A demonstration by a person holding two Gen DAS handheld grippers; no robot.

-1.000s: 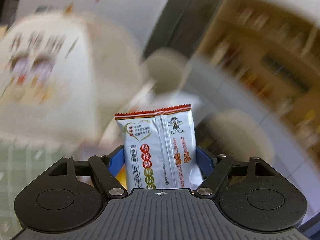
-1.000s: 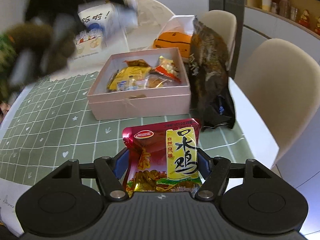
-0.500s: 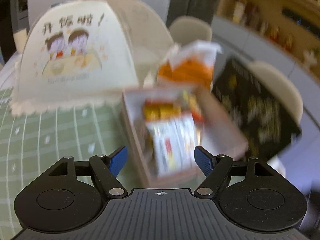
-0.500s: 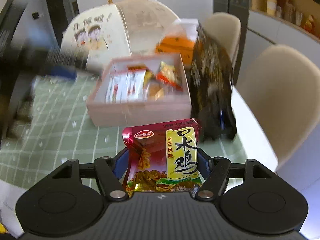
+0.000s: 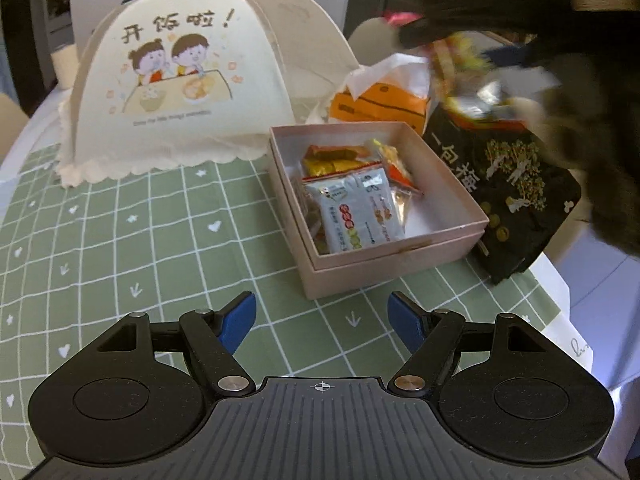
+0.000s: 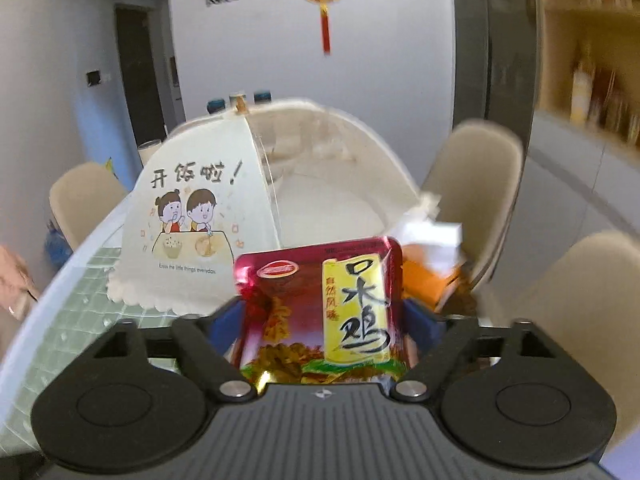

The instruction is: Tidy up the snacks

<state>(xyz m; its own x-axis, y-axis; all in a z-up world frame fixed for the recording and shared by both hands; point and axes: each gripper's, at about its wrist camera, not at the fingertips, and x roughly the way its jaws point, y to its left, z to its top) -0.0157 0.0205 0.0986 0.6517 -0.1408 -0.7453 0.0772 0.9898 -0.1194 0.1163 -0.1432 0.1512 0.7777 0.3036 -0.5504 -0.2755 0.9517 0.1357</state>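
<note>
Your right gripper (image 6: 322,312) has just been spreading around the red snack packet (image 6: 320,308) (left gripper (image 5: 322,316) spread, empty) above the pink box (image 5: 400,256); released off-centre, it could miss.

The left gripper (image 5: 321,316) hangs over the green checked tablecloth (image 5: 120,248) with its blue pads wide apart and nothing between them. Ahead sits the pink box (image 5: 384,268), a white snack packet (image 5: 356,216) lying on other packets inside, a black bag (image 5: 516,184) just beside it.
</note>
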